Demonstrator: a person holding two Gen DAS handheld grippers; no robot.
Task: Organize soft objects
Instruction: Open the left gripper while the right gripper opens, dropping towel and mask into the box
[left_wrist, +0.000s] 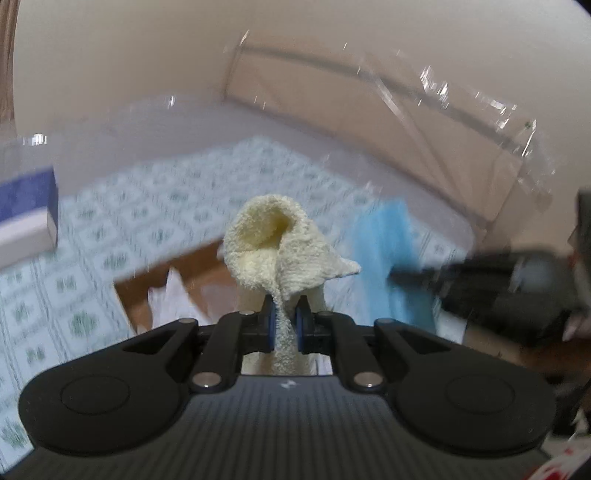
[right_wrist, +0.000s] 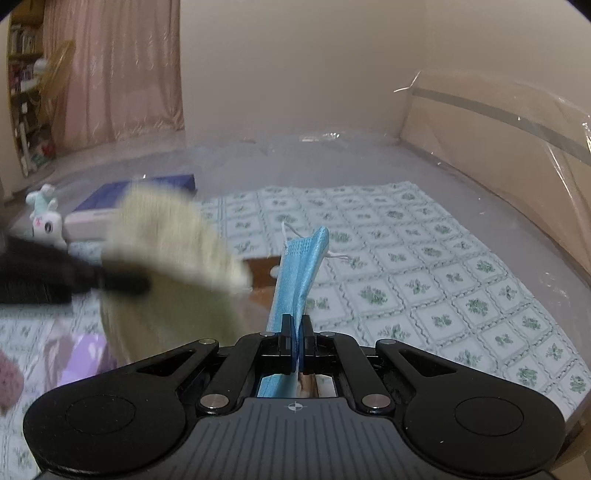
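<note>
Cream terry cloth, nubbly and folded into a hood, mid-frame, clamped in the left gripper, pleated blue face mask upright at centre, pinched by the right gripper, brown box beneath, possibly cardboard, largely hidden and blurred.

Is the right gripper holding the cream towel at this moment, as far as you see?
No, the right gripper is shut on the blue face mask; the cream towel is pinched in the left gripper.
</note>
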